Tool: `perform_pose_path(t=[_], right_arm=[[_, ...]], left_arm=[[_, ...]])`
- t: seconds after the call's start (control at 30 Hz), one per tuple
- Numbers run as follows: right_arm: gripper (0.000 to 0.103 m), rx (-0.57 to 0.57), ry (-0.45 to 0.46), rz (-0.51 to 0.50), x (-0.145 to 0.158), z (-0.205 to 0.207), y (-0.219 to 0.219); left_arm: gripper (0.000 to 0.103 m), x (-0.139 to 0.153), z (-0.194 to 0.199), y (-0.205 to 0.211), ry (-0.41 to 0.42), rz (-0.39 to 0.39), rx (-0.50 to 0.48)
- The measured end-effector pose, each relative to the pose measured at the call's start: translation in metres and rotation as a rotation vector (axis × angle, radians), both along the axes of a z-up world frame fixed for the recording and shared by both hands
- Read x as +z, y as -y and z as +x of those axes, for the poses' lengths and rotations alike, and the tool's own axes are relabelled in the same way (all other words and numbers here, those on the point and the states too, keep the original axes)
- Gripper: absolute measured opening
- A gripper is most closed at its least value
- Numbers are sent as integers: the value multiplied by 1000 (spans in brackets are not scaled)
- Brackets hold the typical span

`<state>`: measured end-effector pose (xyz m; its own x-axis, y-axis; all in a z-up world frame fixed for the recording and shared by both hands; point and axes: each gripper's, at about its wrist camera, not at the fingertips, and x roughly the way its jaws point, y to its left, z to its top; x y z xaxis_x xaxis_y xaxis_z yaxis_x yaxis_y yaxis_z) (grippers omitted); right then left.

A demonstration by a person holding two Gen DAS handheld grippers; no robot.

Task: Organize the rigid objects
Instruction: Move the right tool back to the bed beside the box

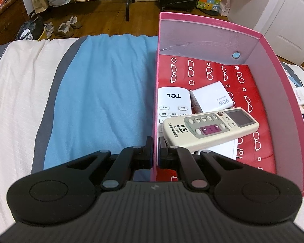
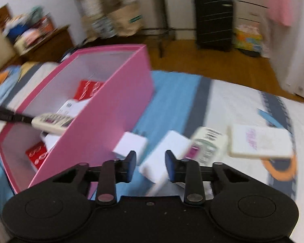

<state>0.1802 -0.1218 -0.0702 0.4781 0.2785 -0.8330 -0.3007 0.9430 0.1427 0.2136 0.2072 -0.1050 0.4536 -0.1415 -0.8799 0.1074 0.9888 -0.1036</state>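
Bedroom scene, seen from two hand-held grippers over a bed with a blue blanket (image 1: 103, 93).

Left gripper (image 1: 155, 147) pressed together on the near wall of an open pink box (image 1: 281, 105), one finger outside the wall, one inside. Inside the box, on red paper printed with white glasses (image 1: 255, 93): a white TCL remote (image 1: 172, 103) along the left wall, a white charger block (image 1: 212, 98) just beside it, and a cream remote with a small screen (image 1: 210, 127) lying tilted across both.

Right gripper (image 2: 150, 162) spread wide, holding nothing, hovering over the bed to the right of the pink box. Below and ahead, blurred: a white charger (image 2: 131, 143) touching the box wall, a white block (image 2: 166, 154), a white-and-purple remote (image 2: 206, 145), and a flat cream case (image 2: 260, 141) further right.
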Motion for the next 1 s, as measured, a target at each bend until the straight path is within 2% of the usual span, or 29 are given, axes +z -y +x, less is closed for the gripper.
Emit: perform_pose_path(t=[0.1,0.13,0.2,0.33,0.47,0.63,0.73,0.8,0.87,0.93,1.0], right_arm=[[28,37,-47,-86,-18,11,-9],[22,35,-66,-134,-23,14,-11],[21,24,-90,-176,-27,16,-8],[28,-73,-163,-95,-22,24,11],[47,-106,-158,-53,-29,27,16],[50,-121,-126,-14,-38,36,16],[51,-124,-77,-4,-41,38,17],[50,-101,-57,-28,-40,36,15],[29,-87,1,-73,-32,28,13],[17,-49,42,-70,-18,19,12],[14,-15,30,-59,-10,16,14]], left_arm=[[4,0,0,0,-1,1,0],[4,0,0,1,-2,1,1],[4,0,0,1,0,3,-2],[4,-3,0,0,-3,3,-1],[4,-5,1,1,-11,6,2],[4,-4,1,3,-10,8,9],[4,-2,1,3,-9,8,11],[4,-1,1,3,-8,9,13],[4,-1,1,4,-6,12,12],[4,-1,0,4,-5,13,13],[4,-1,0,4,-6,13,13]])
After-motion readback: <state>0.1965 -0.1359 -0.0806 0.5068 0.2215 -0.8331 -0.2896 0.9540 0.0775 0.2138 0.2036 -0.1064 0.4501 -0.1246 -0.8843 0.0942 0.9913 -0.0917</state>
